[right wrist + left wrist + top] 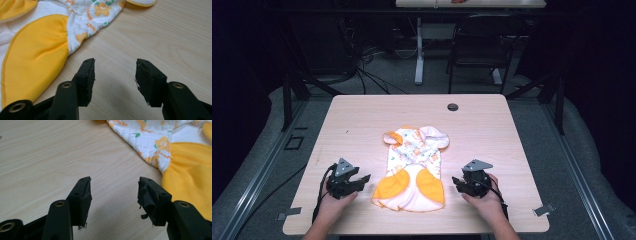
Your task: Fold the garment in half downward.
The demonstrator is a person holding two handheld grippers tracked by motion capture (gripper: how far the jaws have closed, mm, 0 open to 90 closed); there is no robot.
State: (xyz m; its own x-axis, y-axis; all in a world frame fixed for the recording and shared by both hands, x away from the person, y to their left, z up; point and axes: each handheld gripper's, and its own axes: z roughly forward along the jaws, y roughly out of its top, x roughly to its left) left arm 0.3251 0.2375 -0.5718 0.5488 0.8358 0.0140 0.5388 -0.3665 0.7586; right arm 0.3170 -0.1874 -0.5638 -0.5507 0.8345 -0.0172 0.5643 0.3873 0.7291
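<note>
— What is on the table?

— I see a small garment lying flat near the middle of the wooden table, toward my edge. It is white with an orange flower print, and two plain orange panels sit at its near end.

— Where are your grippers?

— My left gripper rests on the table just left of the garment, apart from it. Its jaws stand wide open with only bare wood between them; in the left gripper view the orange cloth lies beside the right jaw. My right gripper sits just right of the garment, jaws equally wide, gripping nothing.

— Anything else?

— A dark round grommet near the far edge, and a chair beyond.
</note>
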